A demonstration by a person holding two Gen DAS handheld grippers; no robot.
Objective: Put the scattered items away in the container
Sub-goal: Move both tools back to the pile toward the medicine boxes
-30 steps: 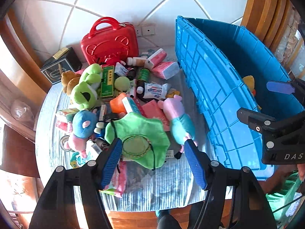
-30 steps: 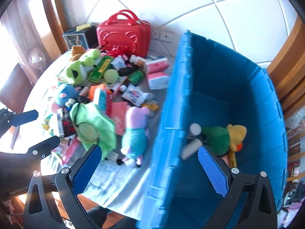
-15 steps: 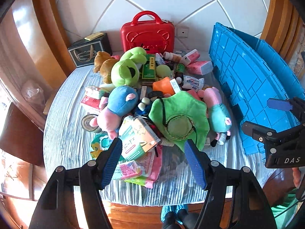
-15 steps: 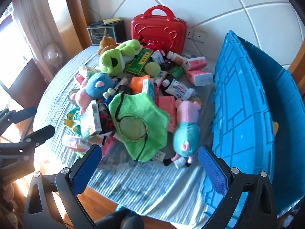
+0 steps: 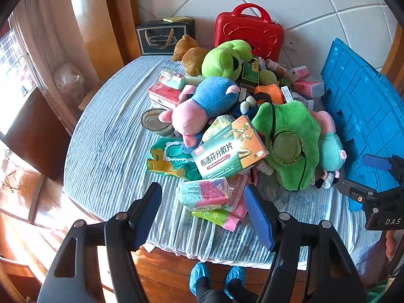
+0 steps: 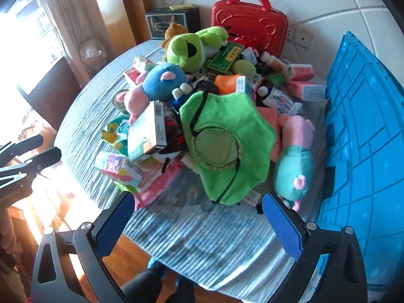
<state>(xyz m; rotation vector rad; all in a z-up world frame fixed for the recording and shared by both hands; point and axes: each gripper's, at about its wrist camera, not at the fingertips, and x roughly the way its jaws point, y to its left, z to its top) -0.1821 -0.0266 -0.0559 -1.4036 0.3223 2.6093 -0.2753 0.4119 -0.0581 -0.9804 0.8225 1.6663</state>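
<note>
Left wrist view: toys and boxes heaped on striped table [image 5: 106,151], blue crate [image 5: 366,116] at its right edge. Medicine box [image 5: 229,149] and green hat [image 5: 290,141] on top. Left gripper [image 5: 202,202] tilted down, jaws apart, empty, over tissue pack [image 5: 204,193]. Right gripper [image 6: 197,217] wide apart, empty, below hat.

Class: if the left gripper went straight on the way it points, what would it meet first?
Probably the tissue pack lying between and just beyond the open left gripper; depth is hard to judge.
</note>
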